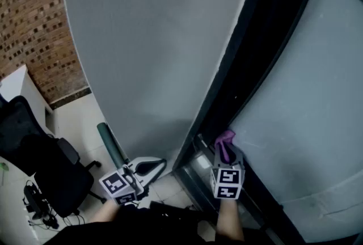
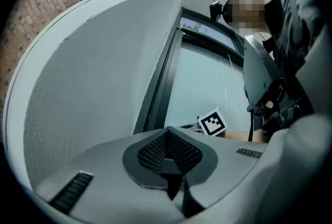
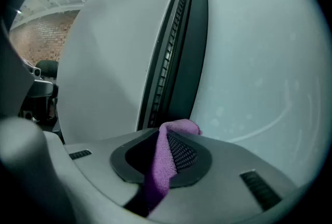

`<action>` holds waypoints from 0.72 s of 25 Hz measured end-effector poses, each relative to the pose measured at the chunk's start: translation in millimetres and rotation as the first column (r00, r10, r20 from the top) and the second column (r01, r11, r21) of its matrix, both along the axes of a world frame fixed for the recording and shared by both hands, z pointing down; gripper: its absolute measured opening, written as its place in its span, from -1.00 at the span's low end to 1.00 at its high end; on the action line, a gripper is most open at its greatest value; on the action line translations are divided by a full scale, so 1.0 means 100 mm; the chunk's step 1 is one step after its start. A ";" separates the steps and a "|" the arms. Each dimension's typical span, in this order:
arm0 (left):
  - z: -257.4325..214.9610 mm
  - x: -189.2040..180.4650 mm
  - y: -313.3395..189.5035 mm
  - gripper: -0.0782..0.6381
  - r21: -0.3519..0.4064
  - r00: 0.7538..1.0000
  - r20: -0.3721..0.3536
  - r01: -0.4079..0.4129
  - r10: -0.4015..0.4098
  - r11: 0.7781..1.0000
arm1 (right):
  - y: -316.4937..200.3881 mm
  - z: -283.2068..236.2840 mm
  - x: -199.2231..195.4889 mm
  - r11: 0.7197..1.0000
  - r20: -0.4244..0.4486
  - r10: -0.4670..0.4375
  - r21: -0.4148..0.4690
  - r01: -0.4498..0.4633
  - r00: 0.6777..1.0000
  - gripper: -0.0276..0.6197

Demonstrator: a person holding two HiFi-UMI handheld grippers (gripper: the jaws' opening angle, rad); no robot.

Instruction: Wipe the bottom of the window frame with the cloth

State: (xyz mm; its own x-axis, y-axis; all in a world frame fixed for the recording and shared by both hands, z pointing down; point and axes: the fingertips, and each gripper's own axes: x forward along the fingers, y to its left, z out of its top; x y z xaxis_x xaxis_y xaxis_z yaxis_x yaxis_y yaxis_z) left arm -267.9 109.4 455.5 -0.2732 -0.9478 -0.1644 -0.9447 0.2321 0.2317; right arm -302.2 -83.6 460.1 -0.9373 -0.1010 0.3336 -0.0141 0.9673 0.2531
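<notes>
My right gripper is shut on a purple cloth. In the right gripper view the purple cloth hangs pinched between the jaws of the right gripper, its top fold poking out toward the dark window frame. The cloth sits close to the frame, beside the frosted pane; I cannot tell whether it touches. My left gripper hangs low at the left, away from the window. In its own view the left gripper is shut with nothing between the jaws.
A pale grey wall runs left of the frame. A black office chair stands on the light floor at lower left, beside a brick wall. A green roll leans by the wall's foot.
</notes>
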 end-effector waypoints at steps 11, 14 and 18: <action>0.05 -0.02 -0.13 -0.79 -0.003 0.997 -0.003 -0.074 0.074 0.997 | -0.05 0.24 -0.13 0.984 -0.110 0.054 0.173 -0.034 0.992 -0.73; 0.04 -0.03 -0.14 -0.79 0.006 0.995 -0.012 -0.100 0.100 0.995 | -0.04 0.19 -0.14 0.974 -0.116 0.076 0.222 -0.048 0.990 -0.73; -0.01 0.03 -0.20 -0.79 0.026 0.986 -0.034 -0.162 0.163 0.986 | -0.06 0.18 -0.13 0.972 -0.102 0.095 0.223 -0.070 0.990 -0.73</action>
State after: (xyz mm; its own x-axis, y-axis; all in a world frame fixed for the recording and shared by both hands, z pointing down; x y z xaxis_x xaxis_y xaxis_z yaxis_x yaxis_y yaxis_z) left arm -265.1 89.1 454.5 -0.1223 -0.9760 -0.1800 -0.9604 0.0706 0.2694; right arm -315.0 -89.8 477.8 -0.8808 -0.2582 0.3968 -0.0510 0.8850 0.4627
